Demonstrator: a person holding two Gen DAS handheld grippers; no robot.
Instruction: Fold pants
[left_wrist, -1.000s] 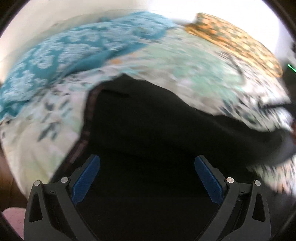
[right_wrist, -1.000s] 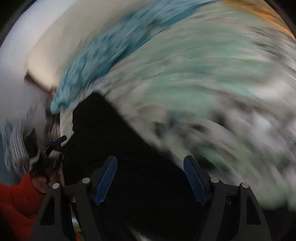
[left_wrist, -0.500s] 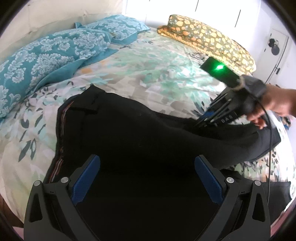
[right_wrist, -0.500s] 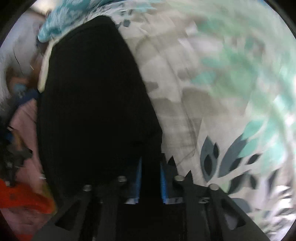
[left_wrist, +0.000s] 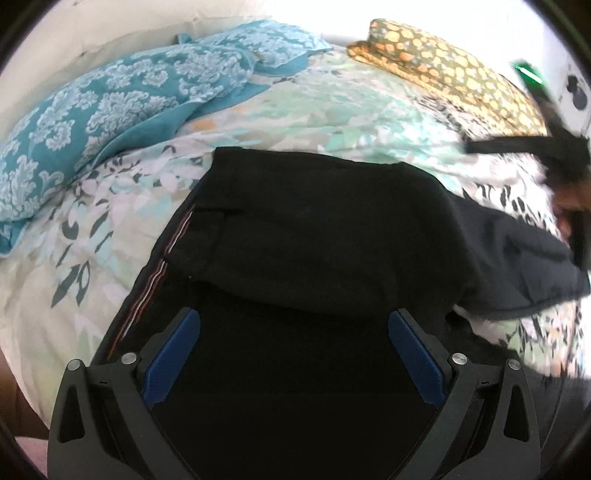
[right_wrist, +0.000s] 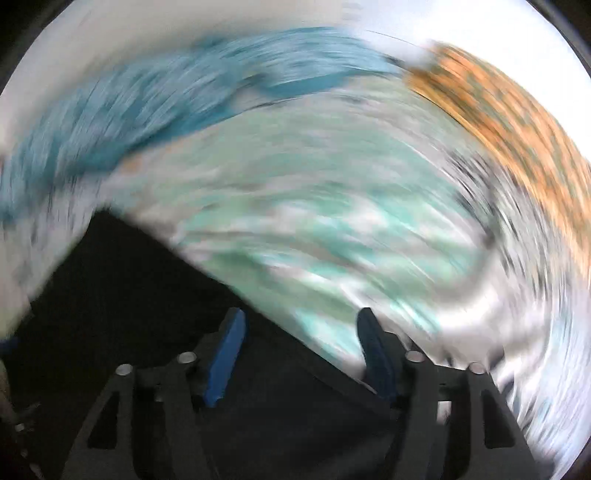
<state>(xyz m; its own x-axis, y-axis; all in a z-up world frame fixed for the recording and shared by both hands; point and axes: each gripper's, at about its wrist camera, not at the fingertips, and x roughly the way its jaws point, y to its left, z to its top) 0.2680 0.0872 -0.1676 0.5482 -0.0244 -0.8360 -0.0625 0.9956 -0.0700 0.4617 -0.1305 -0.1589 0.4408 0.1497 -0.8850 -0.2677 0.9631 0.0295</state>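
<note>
Surface: floral bedspread (left_wrist: 332, 107) | upper left: teal pillow (left_wrist: 96, 110) | upper right: orange-spotted pillow (left_wrist: 443, 70) | centre: black pants (left_wrist: 314, 229) | left gripper (left_wrist: 295, 354) fingers apart | right gripper (right_wrist: 299, 354) fingers apart, view blurred

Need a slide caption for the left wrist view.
Open left gripper hovers over black pants on floral bedspread.

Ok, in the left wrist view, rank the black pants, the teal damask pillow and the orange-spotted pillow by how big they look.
1. Black pants, largest by far, though nearest the camera.
2. Teal damask pillow.
3. Orange-spotted pillow, smallest, but farthest away and stretched by the fisheye, so its true size is unsure.
</note>
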